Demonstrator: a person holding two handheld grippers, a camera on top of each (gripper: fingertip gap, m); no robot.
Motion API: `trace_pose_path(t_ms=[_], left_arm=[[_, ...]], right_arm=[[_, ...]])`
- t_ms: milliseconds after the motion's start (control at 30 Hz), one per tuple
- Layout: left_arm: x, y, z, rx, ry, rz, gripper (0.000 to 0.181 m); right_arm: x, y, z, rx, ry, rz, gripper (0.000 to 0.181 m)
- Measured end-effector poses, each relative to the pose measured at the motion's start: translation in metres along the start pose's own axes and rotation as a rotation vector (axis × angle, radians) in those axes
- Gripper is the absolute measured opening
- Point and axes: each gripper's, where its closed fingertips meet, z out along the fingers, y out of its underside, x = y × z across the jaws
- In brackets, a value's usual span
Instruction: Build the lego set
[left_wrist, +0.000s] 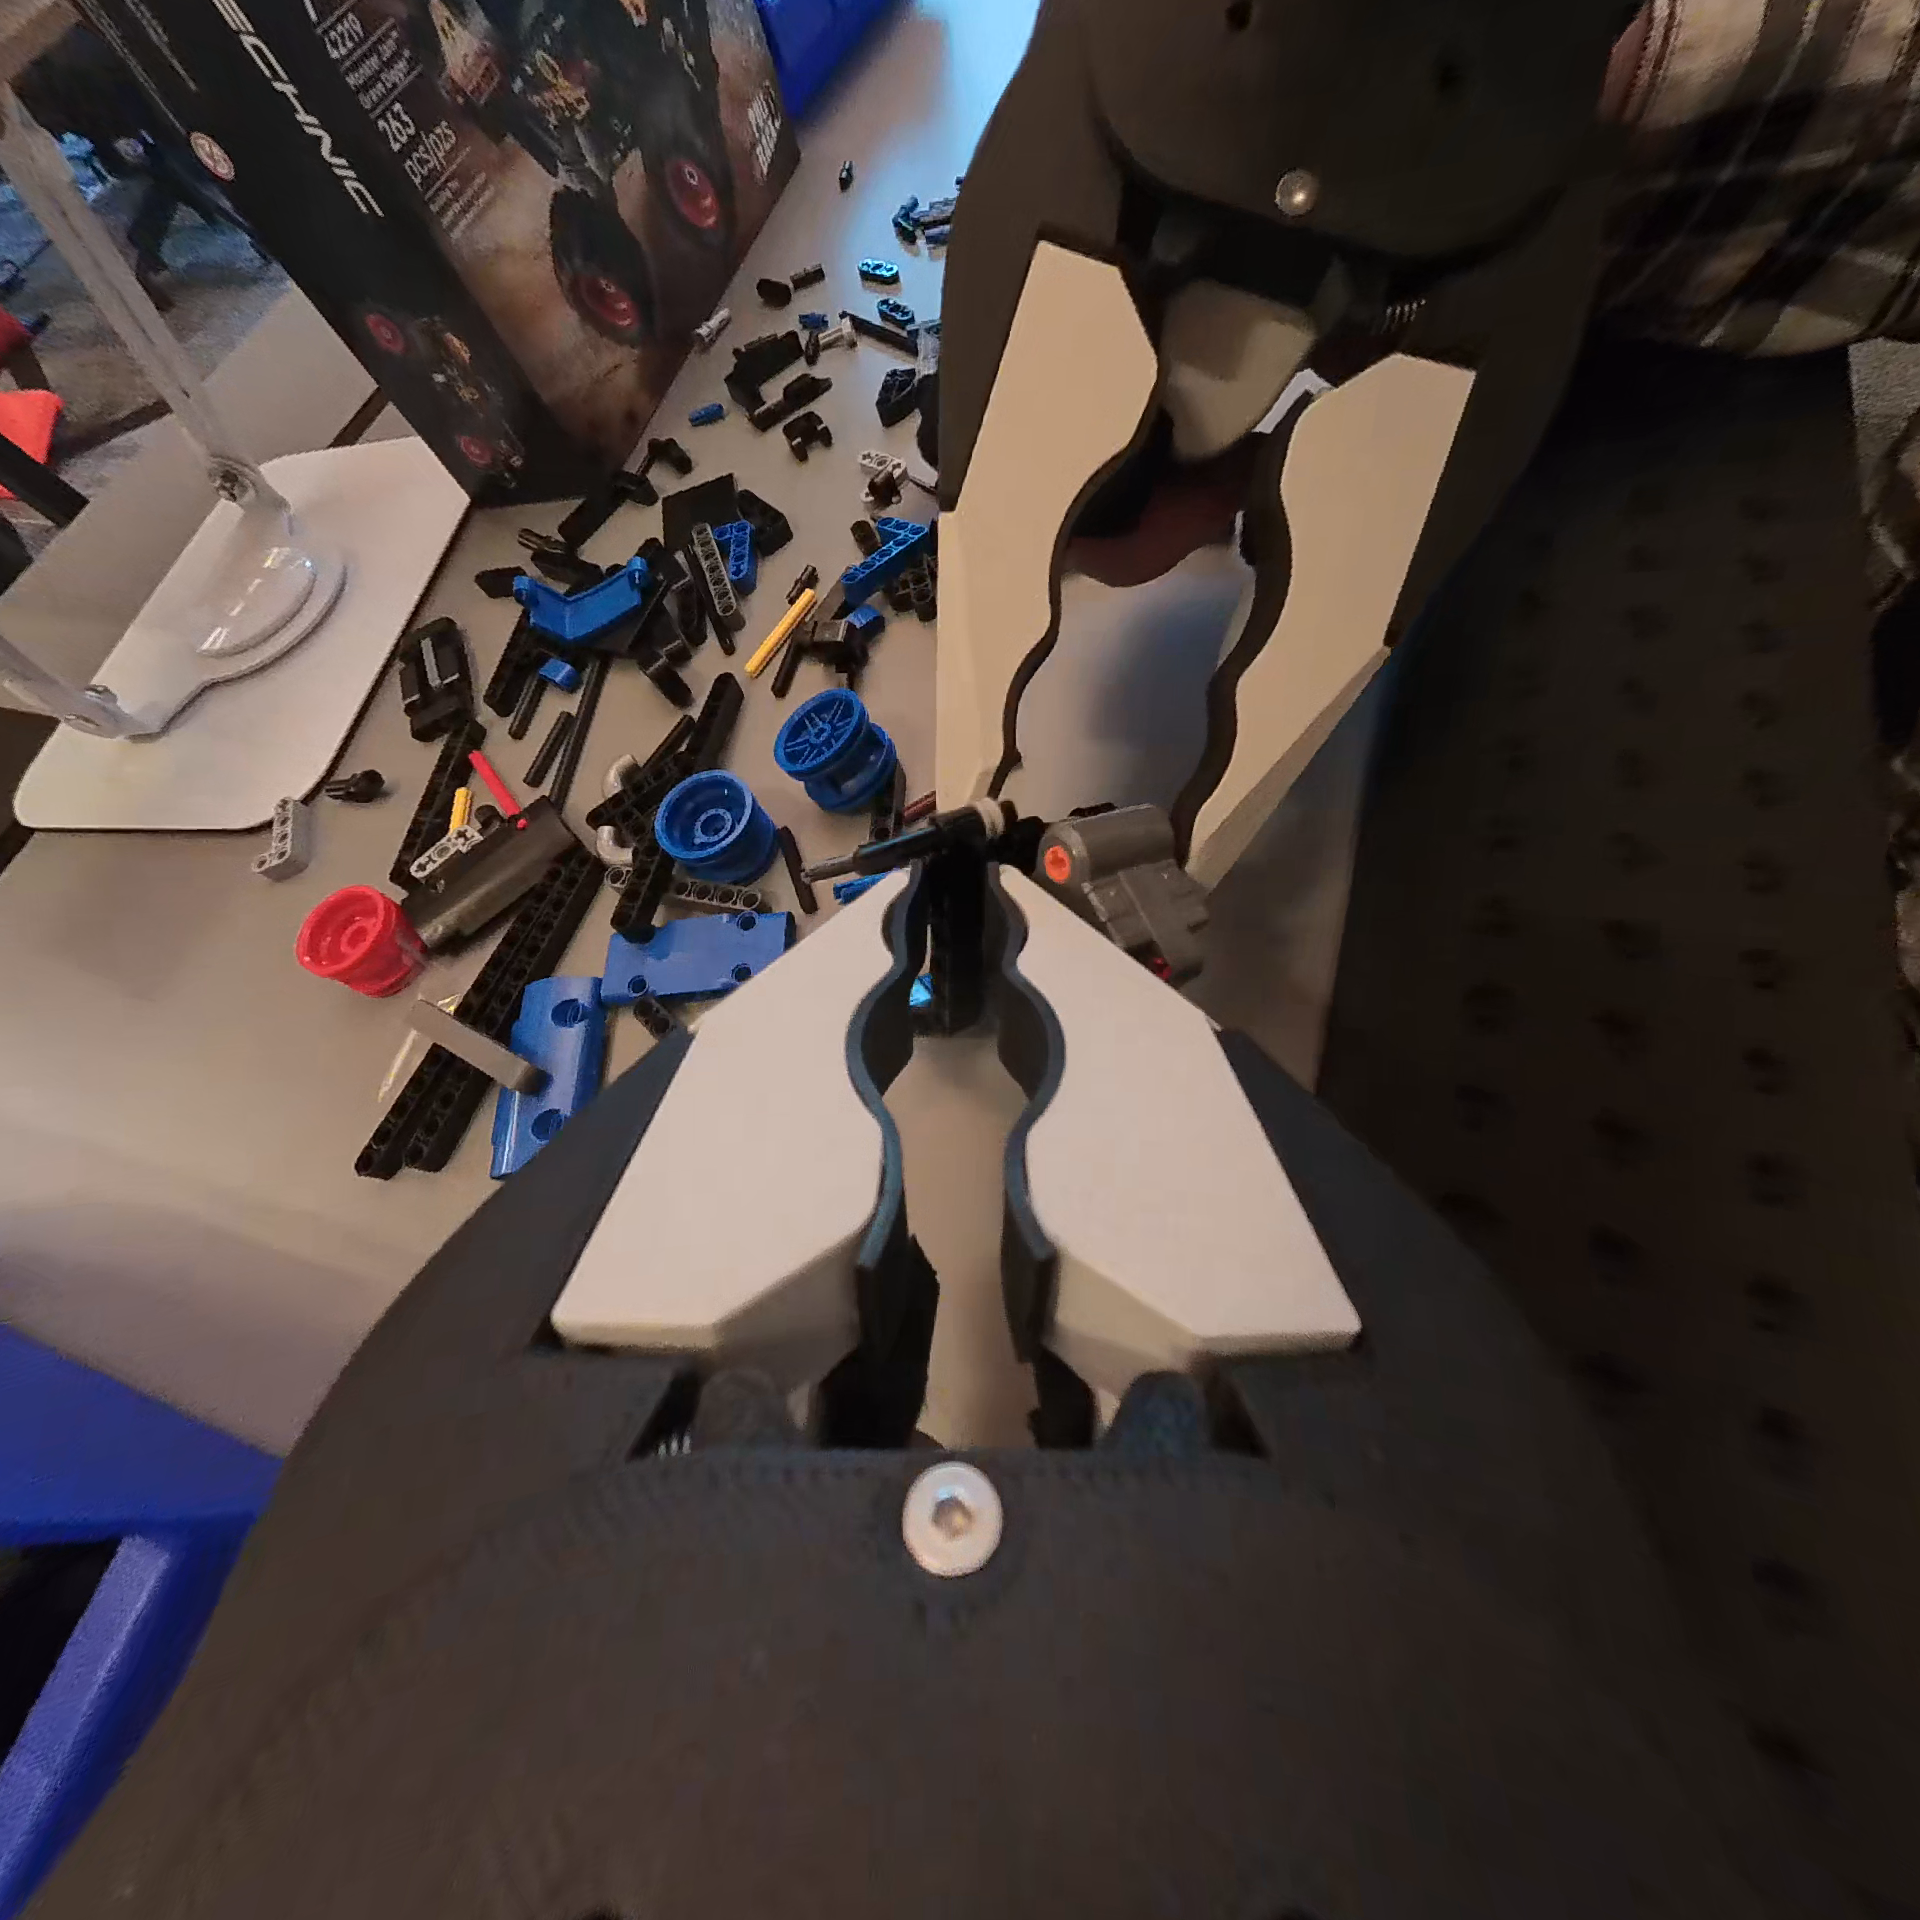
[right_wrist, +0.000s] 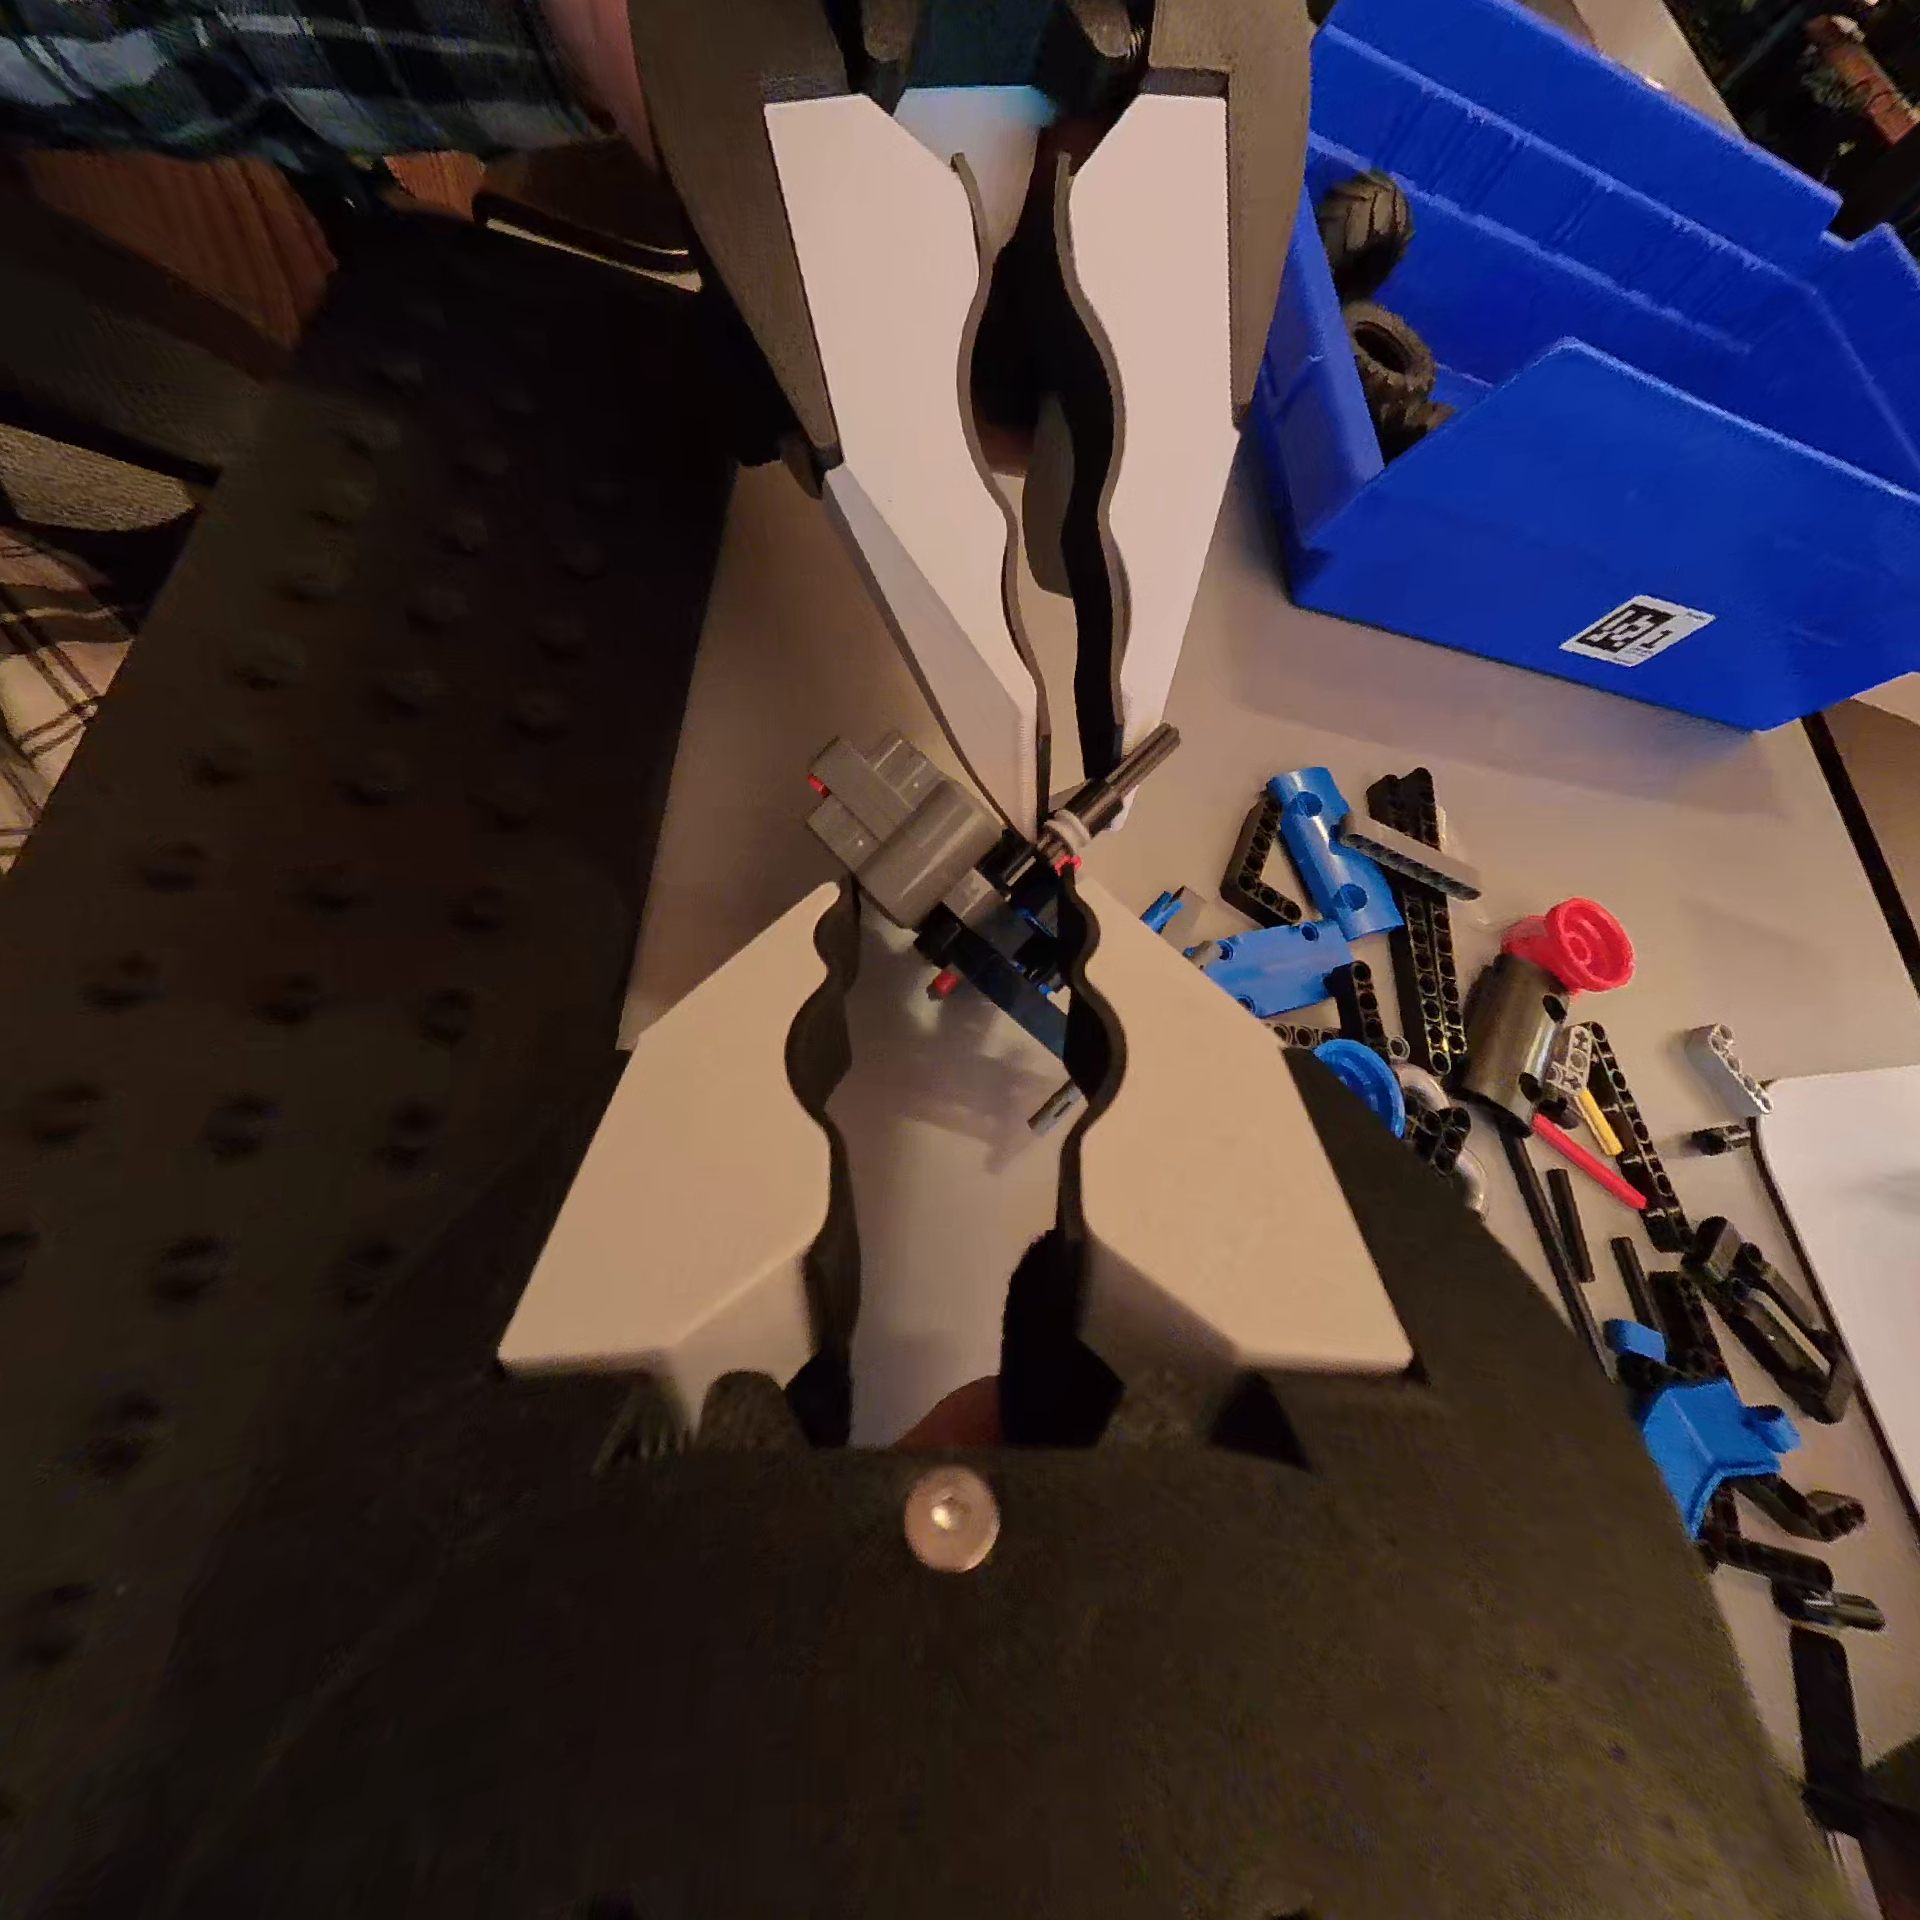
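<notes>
My left gripper (left_wrist: 951, 883) is shut on a black beam (left_wrist: 951, 935) that stands upright between its fingertips. A black axle (left_wrist: 894, 852) with a white bush crosses the beam's top. My right gripper (right_wrist: 961, 914) faces it tip to tip and is shut on a grey and black assembly (right_wrist: 914, 831), held above the table edge. In the left wrist view the right gripper (left_wrist: 1086, 810) comes down from the top with the grey block (left_wrist: 1122, 873) at its tips. In the right wrist view the left gripper (right_wrist: 1070, 769) comes from above. The beam and the assembly touch.
Loose black and blue parts (left_wrist: 644, 675) cover the grey table (left_wrist: 156, 987), with blue hubs (left_wrist: 717, 826) and a red hub (left_wrist: 353, 940). The set's box (left_wrist: 468, 208) and a white stand base (left_wrist: 239, 644) lie behind. A blue bin (right_wrist: 1558, 540) holds black tyres (right_wrist: 1392, 364). Less than 4 cm separates the two grippers' tips. Both grippers' tips are roughly 20 centimetres from the red hub (left_wrist: 353, 940). The right camera catches it too, in the right wrist view (right_wrist: 1578, 932).
</notes>
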Motion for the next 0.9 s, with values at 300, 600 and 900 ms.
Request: trace_pose_path(t_ms=[300, 600, 900], left_arm=[[-0.006, 0.001, -0.006, 0.023, -0.013, -0.154, 0.025], [-0.002, -0.002, -0.018, 0.026, -0.018, -0.306, 0.059], [-0.001, 0.024, -0.011, -0.100, -0.118, -0.317, 0.048]], right_arm=[[0.002, 0.001, 0.004, -0.005, 0.013, 0.032, 0.036], [0.008, 0.005, 0.008, -0.025, 0.052, 0.046, 0.024], [0.009, 0.009, 0.005, -0.034, 0.027, 0.095, 0.028]])
